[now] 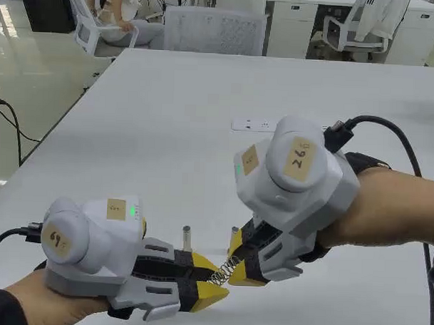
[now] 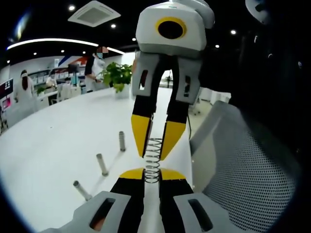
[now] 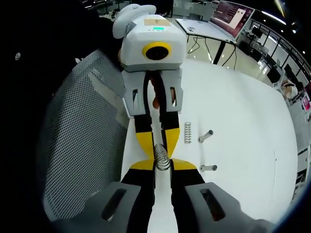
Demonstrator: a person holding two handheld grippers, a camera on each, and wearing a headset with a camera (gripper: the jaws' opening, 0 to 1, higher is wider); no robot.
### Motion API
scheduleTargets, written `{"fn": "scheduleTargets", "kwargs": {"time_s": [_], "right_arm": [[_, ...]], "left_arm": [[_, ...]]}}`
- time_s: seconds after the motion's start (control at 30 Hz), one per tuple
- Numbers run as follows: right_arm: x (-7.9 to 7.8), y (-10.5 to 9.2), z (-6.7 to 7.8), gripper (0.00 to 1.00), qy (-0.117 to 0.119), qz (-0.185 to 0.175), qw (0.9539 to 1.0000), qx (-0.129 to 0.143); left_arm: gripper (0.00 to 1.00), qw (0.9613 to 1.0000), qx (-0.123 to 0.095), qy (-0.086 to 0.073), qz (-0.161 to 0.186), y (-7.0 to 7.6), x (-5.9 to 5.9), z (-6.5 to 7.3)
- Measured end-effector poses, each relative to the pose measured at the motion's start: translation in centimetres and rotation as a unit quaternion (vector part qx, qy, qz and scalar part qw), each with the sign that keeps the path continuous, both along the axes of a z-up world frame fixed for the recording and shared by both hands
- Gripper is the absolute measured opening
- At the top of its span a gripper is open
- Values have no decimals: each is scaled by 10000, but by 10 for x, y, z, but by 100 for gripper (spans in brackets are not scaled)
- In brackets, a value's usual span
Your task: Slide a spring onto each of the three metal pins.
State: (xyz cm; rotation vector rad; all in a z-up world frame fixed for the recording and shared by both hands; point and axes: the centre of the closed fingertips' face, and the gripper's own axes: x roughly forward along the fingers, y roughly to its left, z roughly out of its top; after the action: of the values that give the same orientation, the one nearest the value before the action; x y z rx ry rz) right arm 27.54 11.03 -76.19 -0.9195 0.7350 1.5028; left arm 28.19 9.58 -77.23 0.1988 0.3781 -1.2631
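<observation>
left gripper (image 1: 211, 285) and right gripper (image 1: 236, 269) each pinch one end of the spring (image 1: 224, 271), roughly level between them. upright pins (image 2: 101, 164) stand just behind it, so i reckon it needs tipping vertical.

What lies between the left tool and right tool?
A spring: left tool grips one end, right tool the other, seen in the left gripper view.
</observation>
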Motion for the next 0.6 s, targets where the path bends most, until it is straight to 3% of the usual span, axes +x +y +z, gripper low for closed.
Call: {"fn": "scheduleTargets", "kwargs": {"time_s": [0.17, 0.6], "right_arm": [[-5, 7, 8, 8, 21, 77, 9999, 106], [-3, 11, 6, 9, 129, 11, 9998, 125]], "left_arm": [[3, 10000, -31, -32, -40, -2, -1, 2], [2, 10000, -26, -61, -32, -1, 0, 1]]}}
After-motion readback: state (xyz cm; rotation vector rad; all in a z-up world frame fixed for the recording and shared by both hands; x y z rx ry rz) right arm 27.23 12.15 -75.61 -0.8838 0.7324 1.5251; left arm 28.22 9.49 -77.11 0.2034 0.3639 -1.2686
